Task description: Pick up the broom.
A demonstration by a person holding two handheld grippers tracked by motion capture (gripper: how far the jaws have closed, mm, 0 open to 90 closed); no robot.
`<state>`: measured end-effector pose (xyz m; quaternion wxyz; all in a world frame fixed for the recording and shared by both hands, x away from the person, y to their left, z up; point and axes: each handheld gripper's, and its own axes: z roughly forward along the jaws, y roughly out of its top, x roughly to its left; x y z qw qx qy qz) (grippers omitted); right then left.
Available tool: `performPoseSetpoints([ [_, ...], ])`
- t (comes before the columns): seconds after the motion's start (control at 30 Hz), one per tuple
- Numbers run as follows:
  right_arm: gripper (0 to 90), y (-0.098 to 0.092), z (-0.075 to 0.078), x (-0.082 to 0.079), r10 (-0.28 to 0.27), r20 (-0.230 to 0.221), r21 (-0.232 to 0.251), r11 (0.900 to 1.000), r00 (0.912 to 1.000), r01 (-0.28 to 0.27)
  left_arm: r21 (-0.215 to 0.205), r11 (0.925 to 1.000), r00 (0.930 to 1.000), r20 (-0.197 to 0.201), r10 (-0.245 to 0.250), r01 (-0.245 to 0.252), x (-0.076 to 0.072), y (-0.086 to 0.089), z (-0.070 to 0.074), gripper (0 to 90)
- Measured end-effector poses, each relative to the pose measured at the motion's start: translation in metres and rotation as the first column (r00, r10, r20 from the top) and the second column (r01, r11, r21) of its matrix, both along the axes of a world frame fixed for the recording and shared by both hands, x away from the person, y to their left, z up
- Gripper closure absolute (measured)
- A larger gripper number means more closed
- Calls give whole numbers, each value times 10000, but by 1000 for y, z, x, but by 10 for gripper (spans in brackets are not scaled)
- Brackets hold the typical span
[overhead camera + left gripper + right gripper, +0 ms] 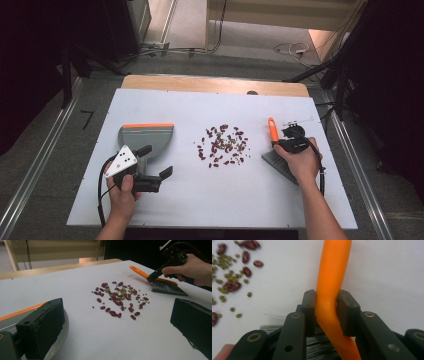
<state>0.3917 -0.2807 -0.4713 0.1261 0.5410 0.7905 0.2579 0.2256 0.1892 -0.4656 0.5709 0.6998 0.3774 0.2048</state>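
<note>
Red and small green beans [222,145] lie scattered mid-board. To their left rests a grey dustpan [147,136] with an orange rim. My left gripper [155,161] hovers at the dustpan's near right corner, jaws wide apart and holding nothing. In the left gripper view, the left gripper [117,327] faces the beans [117,298]. Right of the beans, my right gripper [277,144] is shut on the orange handle of a hand brush [272,130], whose grey bristles [277,162] rest on the board. In the right gripper view, the right gripper [327,312] clamps the handle [333,277].
A white board [215,200] covers a wooden table [200,82]. Cables [295,49] lie on the floor beyond it, and metal rails [35,165] run along both sides. Bare board surrounds the bean pile.
</note>
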Motion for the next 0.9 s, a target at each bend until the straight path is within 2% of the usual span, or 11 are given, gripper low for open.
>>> performPoseSetpoints([
  [0.1,684,-12,3,-9,-118,660,919,9958,9977,57,66,10000,10000,7,-56,56,0,-3,0,1],
  [0.17,684,-18,5,-17,-219,1141,1236,9923,9932,77,94,9999,10000,26,-94,94,0,-6,0,1],
  [0.27,686,-23,7,-28,-389,1886,1657,9861,9813,72,233,9996,9998,103,-167,165,1,-10,1,1],
  [0.43,686,-35,7,-44,-696,2960,2694,9629,9526,-133,296,9994,9998,137,-160,156,2,-13,2,1],
  [0.53,688,-44,7,-50,-779,3563,3338,9414,9311,-490,317,9995,9997,228,-88,81,0,-15,5,1],
  [0.6,689,-49,10,-51,-980,3777,3680,9284,9207,-521,519,9986,9991,433,36,-59,-2,-17,10,1],
  [0.63,690,-51,11,-53,-1005,3976,3862,9200,9120,-671,572,9983,9985,544,38,-69,-2,-19,12,1],
  [0.7,691,-53,13,-56,-1060,4198,4077,9093,9014,-829,730,9973,9977,676,25,-75,-4,-24,15,1],
  [0.77,692,-53,15,-59,-989,4441,4114,9054,8905,-1046,830,9965,9974,725,-24,-36,-3,-28,17,1],
  [0.83,692,-52,17,-60,-922,4564,4264,8957,8850,-1265,844,9964,9975,709,-52,-8,-1,-31,18,1],
  [0.9,692,-49,22,-61,-928,4732,4312,8916,8761,-1385,878,9961,9975,704,-79,17,0,-33,18,1],
])
